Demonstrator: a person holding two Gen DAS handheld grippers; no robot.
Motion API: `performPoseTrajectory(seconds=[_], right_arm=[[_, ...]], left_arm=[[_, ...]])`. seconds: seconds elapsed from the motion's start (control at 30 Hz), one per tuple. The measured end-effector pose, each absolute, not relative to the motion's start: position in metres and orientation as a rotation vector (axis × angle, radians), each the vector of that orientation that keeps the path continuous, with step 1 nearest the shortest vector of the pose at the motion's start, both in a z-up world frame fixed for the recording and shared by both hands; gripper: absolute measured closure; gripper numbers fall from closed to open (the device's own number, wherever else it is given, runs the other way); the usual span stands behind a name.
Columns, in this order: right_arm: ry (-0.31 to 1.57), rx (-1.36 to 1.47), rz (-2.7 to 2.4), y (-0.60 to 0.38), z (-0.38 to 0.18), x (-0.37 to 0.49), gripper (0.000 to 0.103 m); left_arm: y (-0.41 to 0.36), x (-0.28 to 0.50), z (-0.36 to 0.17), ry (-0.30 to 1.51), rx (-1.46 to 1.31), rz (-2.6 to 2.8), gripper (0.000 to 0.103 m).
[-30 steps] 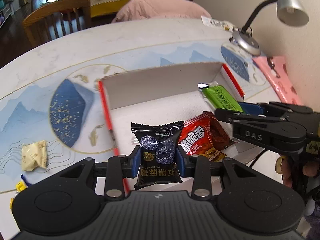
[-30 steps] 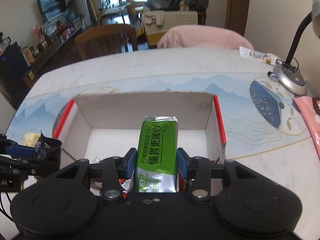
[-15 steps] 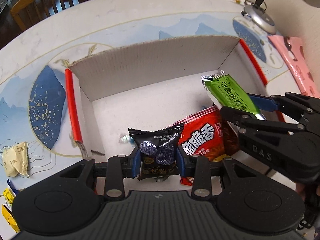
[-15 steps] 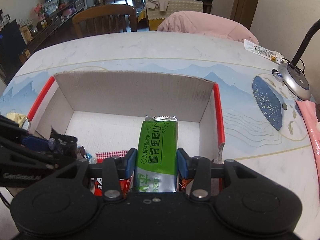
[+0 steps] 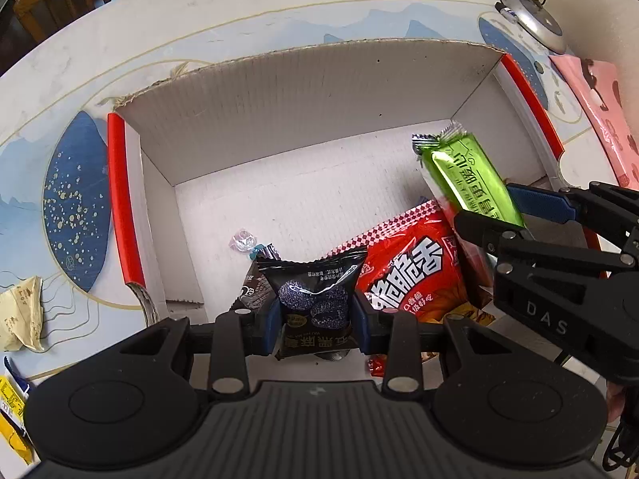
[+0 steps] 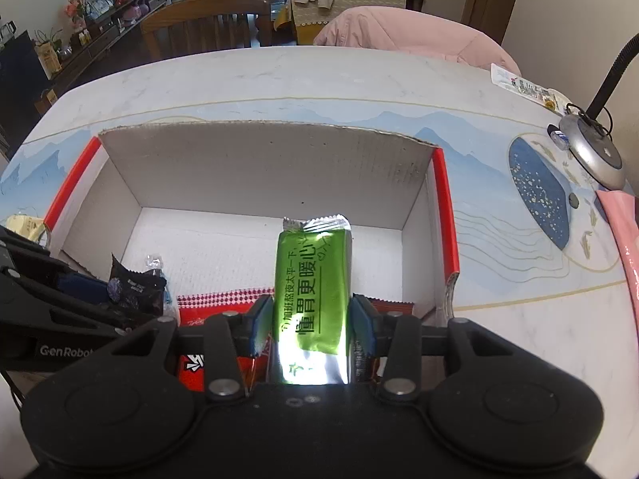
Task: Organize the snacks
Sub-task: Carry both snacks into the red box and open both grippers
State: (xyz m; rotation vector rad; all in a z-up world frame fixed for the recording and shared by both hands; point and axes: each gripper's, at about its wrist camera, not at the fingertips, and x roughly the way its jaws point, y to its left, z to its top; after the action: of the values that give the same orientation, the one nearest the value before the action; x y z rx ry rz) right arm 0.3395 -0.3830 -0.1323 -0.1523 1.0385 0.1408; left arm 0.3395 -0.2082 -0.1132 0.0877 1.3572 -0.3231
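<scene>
left gripper (image 5: pixel 315 325): closed on the black sachet (image 5: pixel 315 299), held over the near edge of the cardboard box (image 5: pixel 303 92).
right gripper (image 6: pixel 311 325): closed on the green bar (image 6: pixel 313 279), held above the box's near right corner.
done: the red packet (image 5: pixel 407 275) and a small clear-wrapped candy (image 5: pixel 242 239) are already laid on the box floor.
left: both held snacks are judged not yet released; a cream packet (image 5: pixel 22 315) and a yellow wrapper (image 5: pixel 12 419) are left outside on the table (image 5: pixel 239 12), past the box's left wall.
left view only: the yellow wrapper, the red packet's face.
right view only: chairs (image 6: pixel 207 24) beyond the table's far edge.
</scene>
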Motion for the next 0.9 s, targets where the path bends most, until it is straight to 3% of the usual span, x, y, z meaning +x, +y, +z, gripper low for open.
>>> performPoseTrajectory(seconds=[0.2, 0.37, 0.9], right_arm=[[1.029, -0.146, 0.139, -0.385, -0.128, 0.337, 0.060], [1.006, -0.119, 0.147, -0.388, -0.117, 0.330, 0.059], [0.889, -0.067, 0.229, -0.360, -0.066, 0.295, 0.045]], left_arm=[[-0.200, 0.336, -0.108, 1.329, 0.063, -0.337, 0.066], [-0.192, 0.330, -0.095, 1.292, 0.033, -0.358, 0.058], [-0.149, 0.289, -0.034, 1.113, -0.029, -0.417, 0.058]])
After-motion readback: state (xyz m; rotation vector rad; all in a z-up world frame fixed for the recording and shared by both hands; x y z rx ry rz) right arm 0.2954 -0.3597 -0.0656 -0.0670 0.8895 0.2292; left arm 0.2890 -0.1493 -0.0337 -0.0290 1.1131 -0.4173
